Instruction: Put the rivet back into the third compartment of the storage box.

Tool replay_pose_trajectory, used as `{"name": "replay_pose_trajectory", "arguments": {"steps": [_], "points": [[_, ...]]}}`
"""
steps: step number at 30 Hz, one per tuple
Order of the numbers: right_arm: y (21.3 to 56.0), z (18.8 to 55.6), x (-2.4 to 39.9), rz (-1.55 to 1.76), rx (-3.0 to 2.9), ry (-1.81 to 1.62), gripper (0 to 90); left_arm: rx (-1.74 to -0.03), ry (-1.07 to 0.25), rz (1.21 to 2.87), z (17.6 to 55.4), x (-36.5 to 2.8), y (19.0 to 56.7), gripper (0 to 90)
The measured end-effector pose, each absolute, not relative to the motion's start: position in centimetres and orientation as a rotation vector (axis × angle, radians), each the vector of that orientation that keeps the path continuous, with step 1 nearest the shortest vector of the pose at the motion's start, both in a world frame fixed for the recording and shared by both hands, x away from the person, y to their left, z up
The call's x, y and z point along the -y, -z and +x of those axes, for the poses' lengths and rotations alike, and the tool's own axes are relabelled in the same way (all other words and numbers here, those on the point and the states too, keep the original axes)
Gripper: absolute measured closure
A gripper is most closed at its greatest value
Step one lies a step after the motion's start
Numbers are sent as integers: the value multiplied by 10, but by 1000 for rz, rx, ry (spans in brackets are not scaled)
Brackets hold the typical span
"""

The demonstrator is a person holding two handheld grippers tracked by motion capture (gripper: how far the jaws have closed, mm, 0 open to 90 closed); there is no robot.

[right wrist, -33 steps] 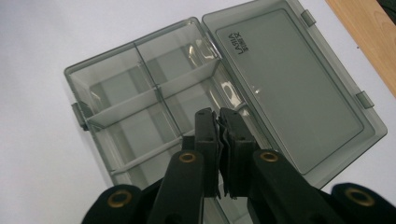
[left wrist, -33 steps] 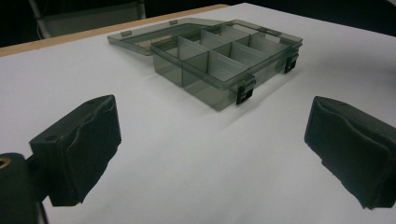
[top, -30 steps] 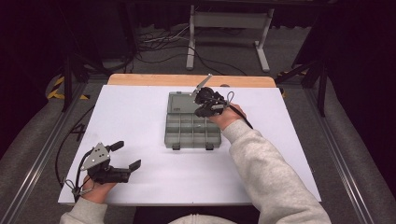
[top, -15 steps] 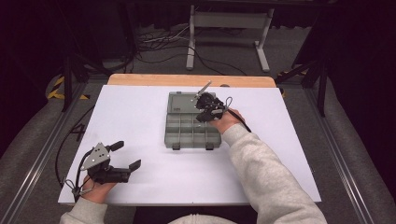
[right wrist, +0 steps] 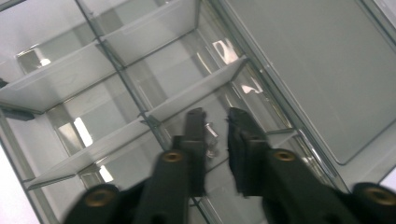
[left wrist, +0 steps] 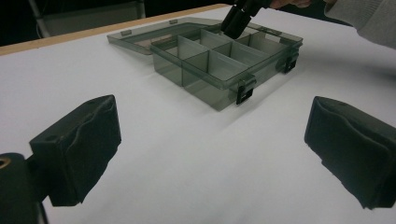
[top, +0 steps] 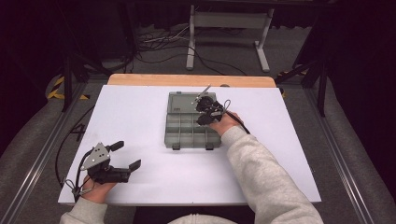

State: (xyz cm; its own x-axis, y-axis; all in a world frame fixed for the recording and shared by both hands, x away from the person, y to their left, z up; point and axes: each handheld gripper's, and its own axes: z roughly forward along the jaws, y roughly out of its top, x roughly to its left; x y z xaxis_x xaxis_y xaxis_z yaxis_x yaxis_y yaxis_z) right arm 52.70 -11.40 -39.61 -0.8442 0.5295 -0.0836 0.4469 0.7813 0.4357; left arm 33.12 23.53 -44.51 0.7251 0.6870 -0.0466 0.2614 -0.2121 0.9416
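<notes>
So we've got the right gripper (right wrist: 215, 122) down in a far-row compartment of the open organizer box (top: 180, 135) mid-tabletop, fingers just parted around a small screw (right wrist: 210, 133). Left gripper (top: 125, 156) idles, fingers wide.
</notes>
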Motion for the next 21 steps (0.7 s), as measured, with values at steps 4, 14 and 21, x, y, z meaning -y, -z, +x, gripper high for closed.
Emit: {"name": "replay_pose_trajectory", "arguments": {"steps": [4,14,21], "points": [[392,524,115,762,-2757,-618,694,-748,-465,1789,332,-235,445,42],[366,502,133,743,-2663,-788,406,-746,-459,1790,332,-235,445,42],[351,477,157,711,-2588,-970,241,-743,-456,1785,330,-235,445,42]]}}
